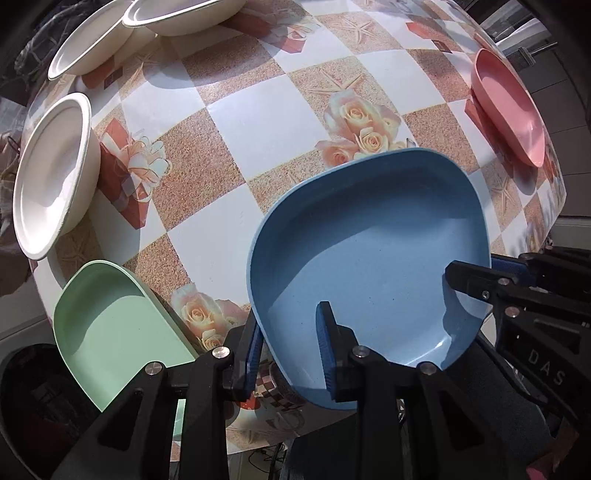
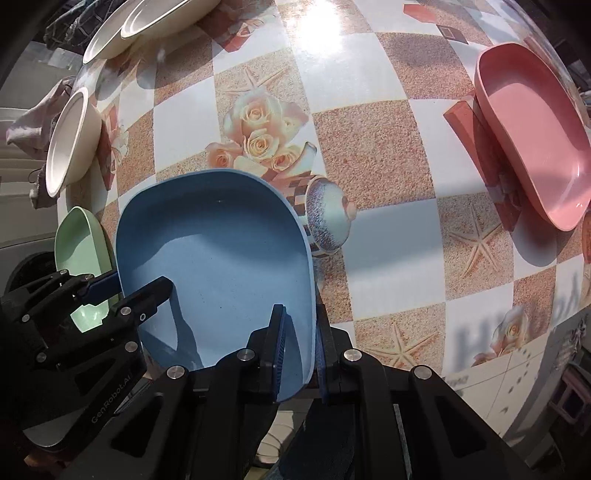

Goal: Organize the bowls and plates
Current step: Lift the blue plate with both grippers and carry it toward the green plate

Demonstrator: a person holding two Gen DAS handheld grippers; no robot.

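Both grippers are clamped on the same blue plate (image 1: 369, 266), one on each side of it. Seen from the left wrist, the left gripper (image 1: 291, 350) has one finger inside the plate and the other under its outer wall, jaws pinched on the rim. From the right wrist view, the right gripper (image 2: 301, 354) bites the opposite rim the same way, its jaws drawn tight with only the thin wall between them. The plate sits at the near edge of the table (image 1: 258, 122), and its near side appears to hang out past that edge; I cannot tell whether it rests on the cloth or is lifted clear.

It is a deep, rounded-square dish of matte blue plastic, empty and clean, with a raised lip that gives the fingers something to hold.

Just beside it, toward the near left corner, lies a green plate (image 1: 110, 325) of the same shape. A pink plate (image 2: 535, 140) sits well apart at the right edge. Along the left edge stands one white bowl (image 1: 55, 173), and two more white bowls (image 1: 122, 33) overlap at the far left corner.

As I judge it, the sorting has barely begun: no plate is stacked on another, and only those two bowls are close to nesting. Gathering the three plates together and collecting the bowls all remains.
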